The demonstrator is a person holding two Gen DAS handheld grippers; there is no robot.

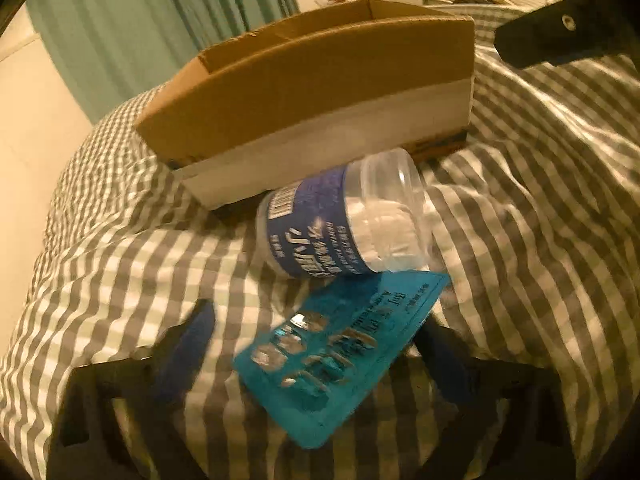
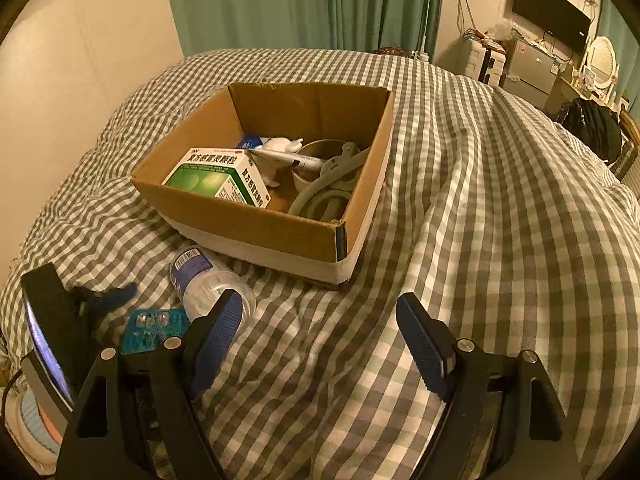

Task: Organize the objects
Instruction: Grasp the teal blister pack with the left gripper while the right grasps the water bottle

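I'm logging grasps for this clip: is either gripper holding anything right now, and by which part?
No. The left gripper is open around the teal blister pack on the bed; the right gripper is open and empty.

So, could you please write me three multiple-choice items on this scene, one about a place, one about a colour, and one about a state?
1. Where does the water bottle lie?
A. Inside the cardboard box
B. On the checked bedding just outside the box
C. On the fridge

2. What colour is the blister pack?
A. Blue
B. Red
C. Yellow

3. How does the right gripper stand?
A. Shut on the bottle
B. Shut on the blister pack
C. Open, holding nothing

Answers:
1 B: it lies on its side on the bedding against the front wall of the cardboard box.
2 A: its backing is blue.
3 C: its fingers are spread wide over bare bedding.
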